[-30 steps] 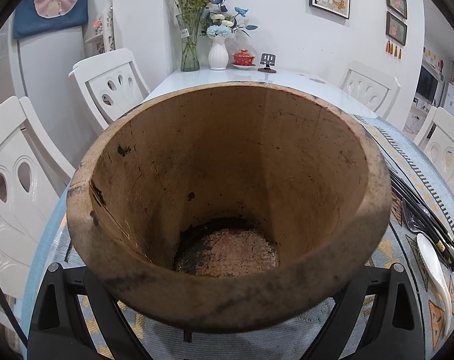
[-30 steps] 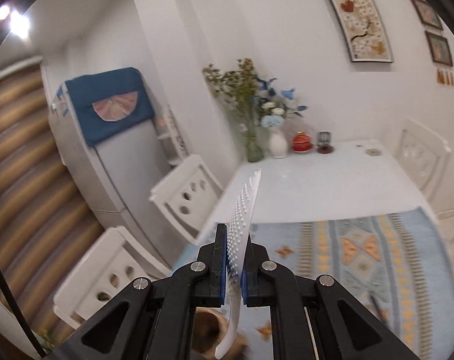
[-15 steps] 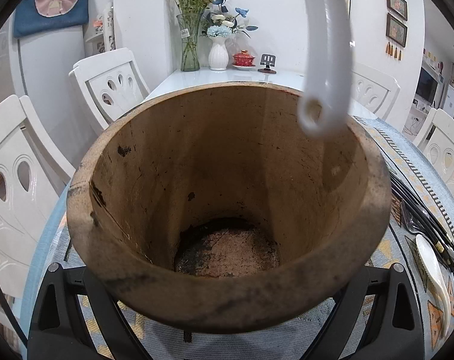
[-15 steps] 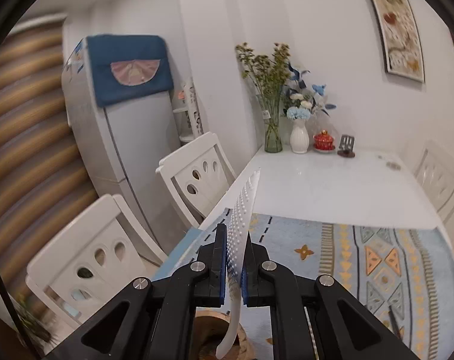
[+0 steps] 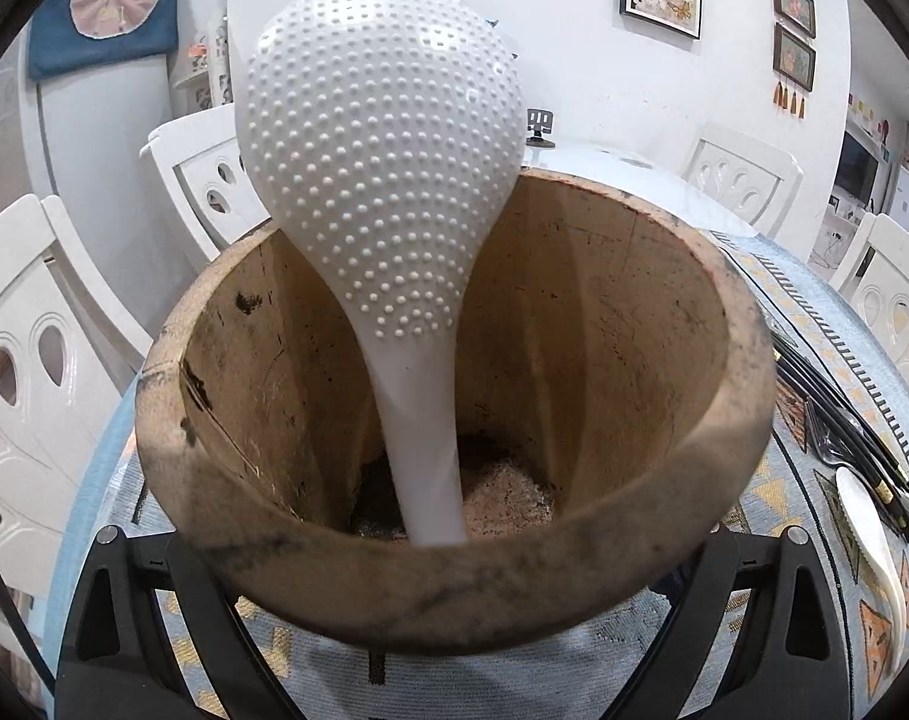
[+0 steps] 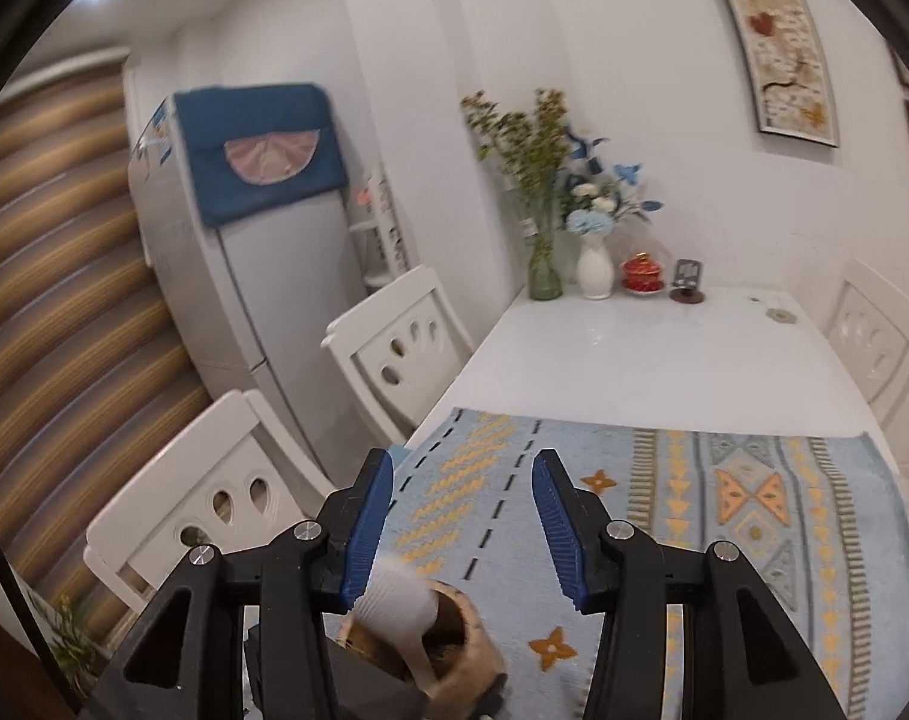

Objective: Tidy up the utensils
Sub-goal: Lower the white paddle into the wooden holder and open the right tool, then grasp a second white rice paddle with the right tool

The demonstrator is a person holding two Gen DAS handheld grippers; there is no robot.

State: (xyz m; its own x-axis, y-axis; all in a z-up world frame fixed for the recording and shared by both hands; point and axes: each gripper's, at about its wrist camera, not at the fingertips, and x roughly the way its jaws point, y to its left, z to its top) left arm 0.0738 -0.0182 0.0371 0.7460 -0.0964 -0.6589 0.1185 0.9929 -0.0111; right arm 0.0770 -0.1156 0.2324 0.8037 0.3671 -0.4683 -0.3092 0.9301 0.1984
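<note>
Inside: white dimpled plastic rice paddle (image 5: 388, 192) is standing handle-down in the brown wooden utensil holder (image 5: 454, 576).
Underneath: patterned woven mat (image 6: 724, 516) is lying on the tabletop (image 6: 634, 354).
Right: black chopsticks (image 5: 838, 420) are lying beside the holder.

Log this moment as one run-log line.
right gripper: jaws just opened, empty | rice paddle: standing in wooden holder | left gripper: holding holder

Right gripper (image 6: 461, 525): lower centre of frame; jaws apart, just been opening, nothing between them.
White rice paddle (image 6: 397, 603): bottom centre-left, standing in wooden holder (image 6: 454, 669).
Patterned cloth (image 6: 724, 498): lower right, on white table (image 6: 634, 360).
</note>
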